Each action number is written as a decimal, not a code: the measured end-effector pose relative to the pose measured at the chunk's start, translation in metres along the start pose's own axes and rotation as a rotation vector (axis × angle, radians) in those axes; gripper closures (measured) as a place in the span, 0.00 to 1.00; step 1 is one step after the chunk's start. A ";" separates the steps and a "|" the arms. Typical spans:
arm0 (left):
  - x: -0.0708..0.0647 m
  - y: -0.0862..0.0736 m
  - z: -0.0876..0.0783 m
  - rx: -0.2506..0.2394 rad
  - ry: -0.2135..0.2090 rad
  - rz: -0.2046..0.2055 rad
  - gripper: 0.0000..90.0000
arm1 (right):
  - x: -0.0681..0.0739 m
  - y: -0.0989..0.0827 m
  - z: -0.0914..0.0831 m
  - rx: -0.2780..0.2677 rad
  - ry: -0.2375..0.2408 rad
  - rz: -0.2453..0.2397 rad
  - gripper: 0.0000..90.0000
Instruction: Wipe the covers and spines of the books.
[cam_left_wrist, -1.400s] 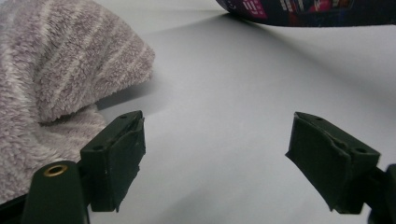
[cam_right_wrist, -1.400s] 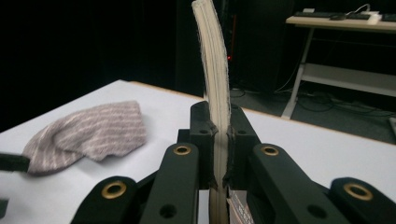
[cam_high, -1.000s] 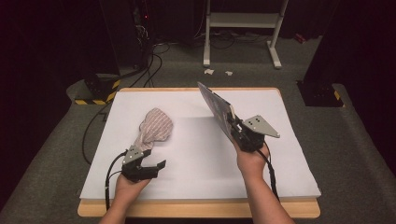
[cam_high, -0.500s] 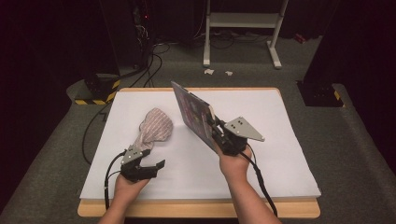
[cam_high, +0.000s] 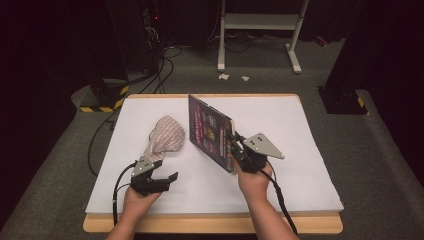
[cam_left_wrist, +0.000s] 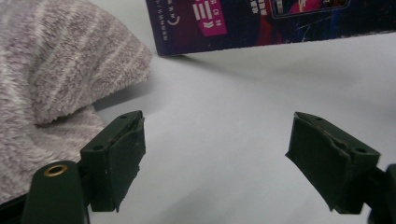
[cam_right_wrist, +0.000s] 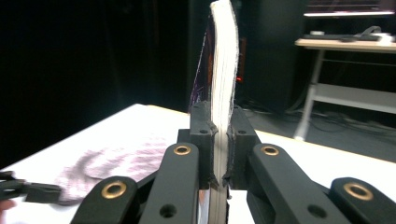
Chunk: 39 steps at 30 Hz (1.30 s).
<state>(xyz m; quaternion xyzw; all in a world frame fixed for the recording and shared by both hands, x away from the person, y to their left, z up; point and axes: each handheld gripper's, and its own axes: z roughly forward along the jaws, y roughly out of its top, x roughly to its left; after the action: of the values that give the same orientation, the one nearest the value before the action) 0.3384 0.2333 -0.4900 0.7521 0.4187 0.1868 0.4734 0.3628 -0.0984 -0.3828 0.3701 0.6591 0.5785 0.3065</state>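
Right gripper has carried the book leftward over the last second, from right of desk centre to about the middle, now just beside the cloth but not touching it. The book was leaning back before and now stands more upright on edge, dark cover facing left; whether its lower edge touches the desk I can't tell. Right jaws are clamped tight on the book near its lower end, page edges pinched between the pads (clear in the right gripper view). Left gripper hasn't moved: it sits low at the near-left of the desk, jaws spread wide with nothing between them, the striped fuzzy cloth just beside its left pad and the book's corner farther ahead. Cloth is in the same spot, bunched in a heap left of centre. The surface is a white sheet over a wooden desk, grey carpet around it. Beyond that are a yellow-black striped block with cables at far left, a white stand frame behind, and a dark room.
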 end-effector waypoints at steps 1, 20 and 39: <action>-0.001 0.000 0.001 -0.001 -0.001 0.000 0.21 | -0.004 -0.001 -0.002 0.005 -0.012 0.003 0.94; -0.010 -0.001 0.008 0.019 -0.020 0.037 0.21 | -0.077 -0.081 -0.024 0.215 -0.218 0.050 0.93; -0.011 -0.002 0.010 0.027 -0.020 0.043 0.21 | -0.113 -0.111 -0.036 0.395 -0.267 0.116 0.67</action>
<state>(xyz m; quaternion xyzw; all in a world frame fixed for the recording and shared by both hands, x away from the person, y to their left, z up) 0.3374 0.2193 -0.4953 0.7692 0.4000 0.1836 0.4632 0.3787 -0.2196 -0.4902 0.5333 0.6905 0.4011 0.2790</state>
